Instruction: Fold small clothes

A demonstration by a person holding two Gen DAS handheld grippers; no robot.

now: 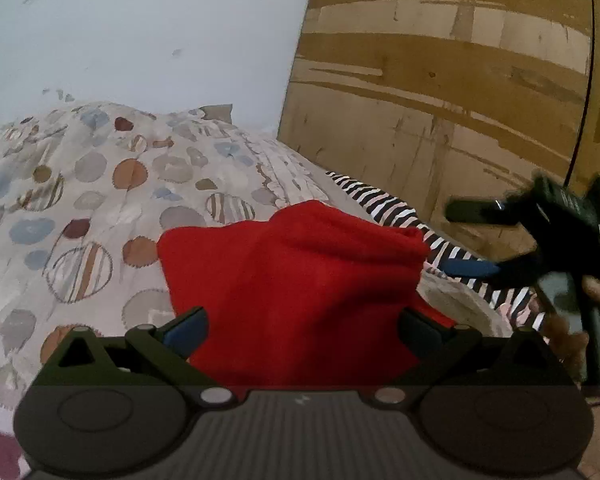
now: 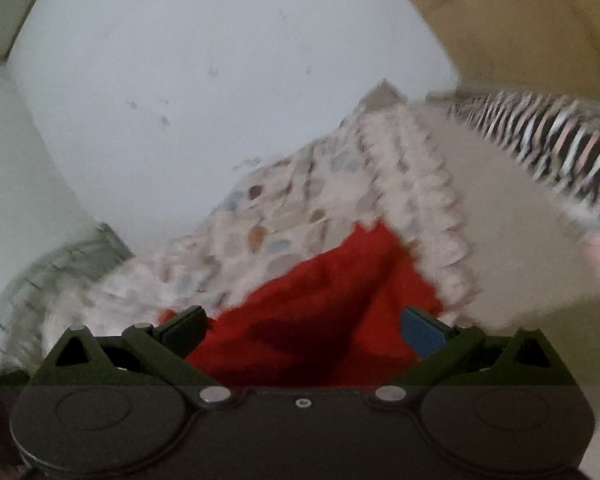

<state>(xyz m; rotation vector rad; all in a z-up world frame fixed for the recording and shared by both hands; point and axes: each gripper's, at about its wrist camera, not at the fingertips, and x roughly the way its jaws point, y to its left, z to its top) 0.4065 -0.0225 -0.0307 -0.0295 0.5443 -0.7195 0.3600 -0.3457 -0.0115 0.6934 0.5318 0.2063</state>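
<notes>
While your left tool [image 1: 300, 320] stands wide open with the red garment [image 1: 292, 280] bunched between its fingers, nothing shows it clamped. Your right tool [image 2: 304, 324] is spread wide too, the same red cloth [image 2: 320, 320] lying between its fingers on the spotted bedcover [image 2: 280, 220]. A striped cloth [image 1: 384, 204] lies beyond.

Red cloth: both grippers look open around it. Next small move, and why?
Probably close the left gripper on the red cloth. Its jaws stand wide with the fabric bunched between them, so a grip looks ready. The right gripper is also open over the cloth, but its view is motion-blurred, so let it settle first.
</notes>
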